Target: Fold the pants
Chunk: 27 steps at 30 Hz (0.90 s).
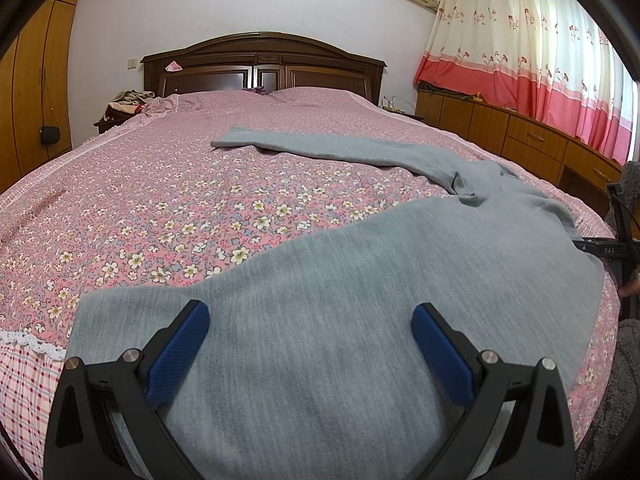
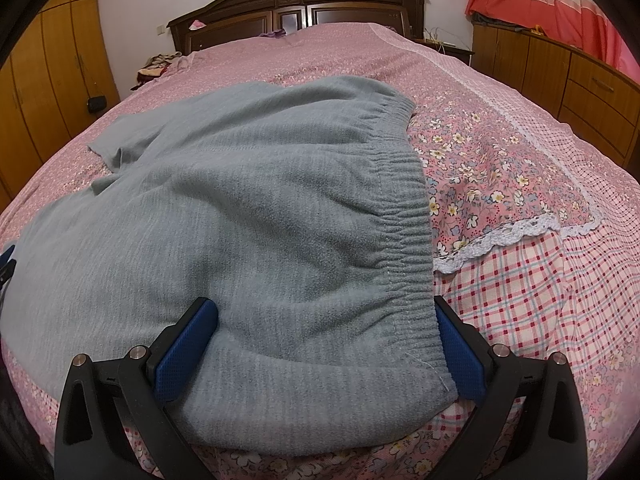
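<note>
Grey fleece pants (image 1: 360, 280) lie spread on the pink floral bed (image 1: 160, 200). One leg (image 1: 304, 144) reaches away toward the headboard, the other runs along the near edge. My left gripper (image 1: 310, 310) is open, its blue pads (image 1: 180, 352) resting over the near leg's cuff end. The black frame at the right edge is my right gripper (image 1: 600, 248). In the right wrist view the pants (image 2: 240, 220) fill the middle, with the elastic waistband (image 2: 400, 200) on the right. My right gripper (image 2: 324, 304) is open and straddles the waistband's near corner.
The bedspread's lace hem (image 2: 500, 236) and checked skirt (image 2: 540, 300) drop off at the near edge. A dark wooden headboard (image 1: 264, 64) stands at the far end, a clothes pile (image 1: 128, 102) beside it. Wardrobe (image 1: 36, 92) on the left; low cabinets (image 1: 520, 136) and curtains on the right.
</note>
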Tool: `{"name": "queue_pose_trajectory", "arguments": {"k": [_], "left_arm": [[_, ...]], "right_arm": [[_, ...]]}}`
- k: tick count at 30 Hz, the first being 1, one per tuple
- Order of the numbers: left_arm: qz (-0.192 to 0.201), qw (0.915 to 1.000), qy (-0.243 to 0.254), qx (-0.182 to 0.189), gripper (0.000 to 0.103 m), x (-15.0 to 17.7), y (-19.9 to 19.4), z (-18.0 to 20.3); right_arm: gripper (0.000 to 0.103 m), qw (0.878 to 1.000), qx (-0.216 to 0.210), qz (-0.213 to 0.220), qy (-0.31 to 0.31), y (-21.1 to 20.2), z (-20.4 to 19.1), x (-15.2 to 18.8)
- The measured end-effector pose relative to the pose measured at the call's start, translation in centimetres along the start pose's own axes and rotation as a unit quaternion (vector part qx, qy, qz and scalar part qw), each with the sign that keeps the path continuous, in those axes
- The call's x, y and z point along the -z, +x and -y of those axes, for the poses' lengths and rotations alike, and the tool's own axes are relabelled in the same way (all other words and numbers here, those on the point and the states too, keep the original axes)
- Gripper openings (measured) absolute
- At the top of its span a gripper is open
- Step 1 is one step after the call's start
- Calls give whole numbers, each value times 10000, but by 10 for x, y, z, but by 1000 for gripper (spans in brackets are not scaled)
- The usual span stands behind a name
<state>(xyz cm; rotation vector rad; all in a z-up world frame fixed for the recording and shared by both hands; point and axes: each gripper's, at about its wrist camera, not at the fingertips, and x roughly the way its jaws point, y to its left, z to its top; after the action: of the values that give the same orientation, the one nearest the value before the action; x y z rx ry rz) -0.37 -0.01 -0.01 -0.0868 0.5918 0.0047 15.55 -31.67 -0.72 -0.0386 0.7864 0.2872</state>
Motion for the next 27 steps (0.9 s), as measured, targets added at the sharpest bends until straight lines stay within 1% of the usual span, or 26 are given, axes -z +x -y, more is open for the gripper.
{"name": "queue_pose_trajectory", "arguments": {"k": [16,27], "left_arm": [[7,10000,-5,5,103,0,0,0],[20,10000,-40,75,103,-1,-1,-3]], "right_arm": [[103,10000,11,-2,-2,-2,-1,0],[103,10000,20,0,-6,-1,-2,0]]}}
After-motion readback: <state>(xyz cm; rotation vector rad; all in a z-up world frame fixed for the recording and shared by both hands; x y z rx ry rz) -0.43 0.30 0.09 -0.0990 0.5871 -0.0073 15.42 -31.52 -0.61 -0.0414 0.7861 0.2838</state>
